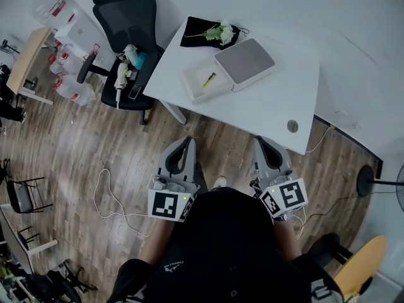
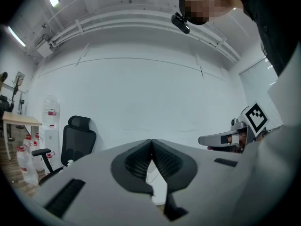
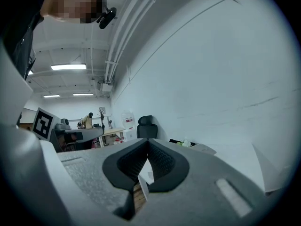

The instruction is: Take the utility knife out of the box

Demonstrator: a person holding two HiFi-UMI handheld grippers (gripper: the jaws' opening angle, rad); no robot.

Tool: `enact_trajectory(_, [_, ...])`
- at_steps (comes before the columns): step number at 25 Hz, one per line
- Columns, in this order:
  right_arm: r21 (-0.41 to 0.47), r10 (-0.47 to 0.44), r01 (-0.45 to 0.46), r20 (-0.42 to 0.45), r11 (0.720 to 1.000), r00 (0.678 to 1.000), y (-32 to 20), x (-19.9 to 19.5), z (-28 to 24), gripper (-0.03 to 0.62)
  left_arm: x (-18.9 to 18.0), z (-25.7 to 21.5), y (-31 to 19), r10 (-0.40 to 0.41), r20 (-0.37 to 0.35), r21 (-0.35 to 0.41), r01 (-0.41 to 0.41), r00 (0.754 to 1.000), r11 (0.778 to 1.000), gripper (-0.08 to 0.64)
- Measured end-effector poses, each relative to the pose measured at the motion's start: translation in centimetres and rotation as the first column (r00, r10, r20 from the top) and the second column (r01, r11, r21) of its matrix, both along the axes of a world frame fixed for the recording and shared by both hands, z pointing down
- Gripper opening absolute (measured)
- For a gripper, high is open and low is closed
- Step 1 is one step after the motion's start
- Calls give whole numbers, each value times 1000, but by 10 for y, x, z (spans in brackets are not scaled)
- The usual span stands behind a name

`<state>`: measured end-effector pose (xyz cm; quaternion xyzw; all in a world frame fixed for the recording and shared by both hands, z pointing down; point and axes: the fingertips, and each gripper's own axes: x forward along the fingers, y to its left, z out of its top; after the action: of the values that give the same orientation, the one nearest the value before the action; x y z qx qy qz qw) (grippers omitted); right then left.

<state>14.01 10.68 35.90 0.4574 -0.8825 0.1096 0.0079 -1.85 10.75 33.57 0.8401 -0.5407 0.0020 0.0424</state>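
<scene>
Nothing of the task itself is done yet, as far as I can judge. Nearest to me, the person holds both tools low and close to the body, over the wooden floor and short of the counter's near edge. The left hand-held gripper has its jaws pressed together, tip meeting tip, with nothing between them. The right hand-held gripper is the same: jaws together and empty. Both point forward toward the white counter but are well apart from anything on it.

Further out on that counter, the box sits open, a shallow white tray. Its lid is already off and lies right against the tray's right side. The utility knife, a small yellow-green thing, lies inside the tray, untouched. Behind the box, at the far edge of the counter, a sprig of white flowers rests on a black cloth. A black office chair stands off to the left of the counter.

So opening is taken care of. What is left, I'd say, is the whole reach: bring a gripper over the tray, spread its jaws, close on the knife and lift it clear.
</scene>
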Motion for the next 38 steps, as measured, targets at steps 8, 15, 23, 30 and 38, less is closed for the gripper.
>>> enact_trajectory(8, [0, 108, -108, -23, 994, 994, -36, 12, 1, 5, 7, 5, -56, 98, -4, 5, -98, 995, 995, 6])
enact_trajectory(15, [-16, 190, -191, -33, 982, 981, -83, 8, 6, 5, 10, 13, -118, 197, 3, -4, -197, 980, 980, 6])
enact_trajectory(23, [-36, 265, -267, -44, 963, 963, -147, -14, -1, 5, -3, 14, -192, 292, 0, -41, -292, 956, 956, 6])
enact_trajectory(30, [-43, 326, -329, -69, 943, 943, -195, -42, -1, 5, -21, 23, -251, 373, -10, -72, -372, 928, 925, 6])
enact_trajectory(38, [-35, 409, -412, -71, 910, 910, -227, -63, 0, 5, -29, 43, -295, 466, 8, -118, -462, 885, 879, 6])
